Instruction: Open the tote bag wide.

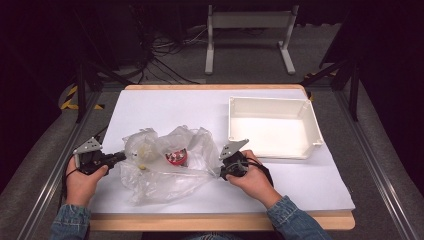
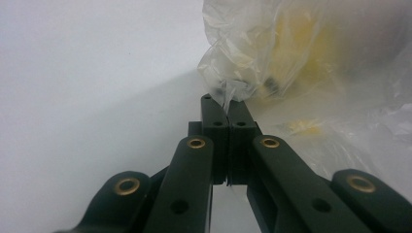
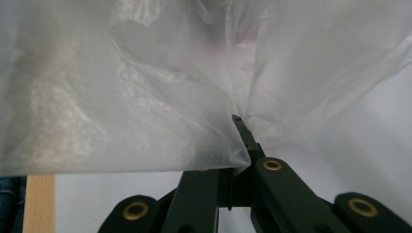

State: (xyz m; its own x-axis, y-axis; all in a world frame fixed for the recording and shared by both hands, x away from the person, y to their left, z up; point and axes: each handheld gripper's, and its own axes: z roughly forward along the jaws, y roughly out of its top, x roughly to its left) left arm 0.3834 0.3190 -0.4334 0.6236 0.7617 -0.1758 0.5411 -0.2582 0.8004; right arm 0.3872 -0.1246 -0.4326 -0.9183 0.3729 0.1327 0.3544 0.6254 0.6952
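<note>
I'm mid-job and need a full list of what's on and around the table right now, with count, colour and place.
plastic bag: one, clear, crumpled, front left of the table, pinched at both ends.
red-and-white item: one, inside the bag, near its middle; too blurred to name.
yellowish item: one, inside the bag's left end; cannot tell what it is.
bin: one, white, open-topped, on the table's right half.
table: one, white top with a wooden edge.
stand: one, white-framed, on the floor beyond the table.
left tool: one, black, shut on the bag's left end.
right tool: one, black, shut on the bag's right edge.
</note>
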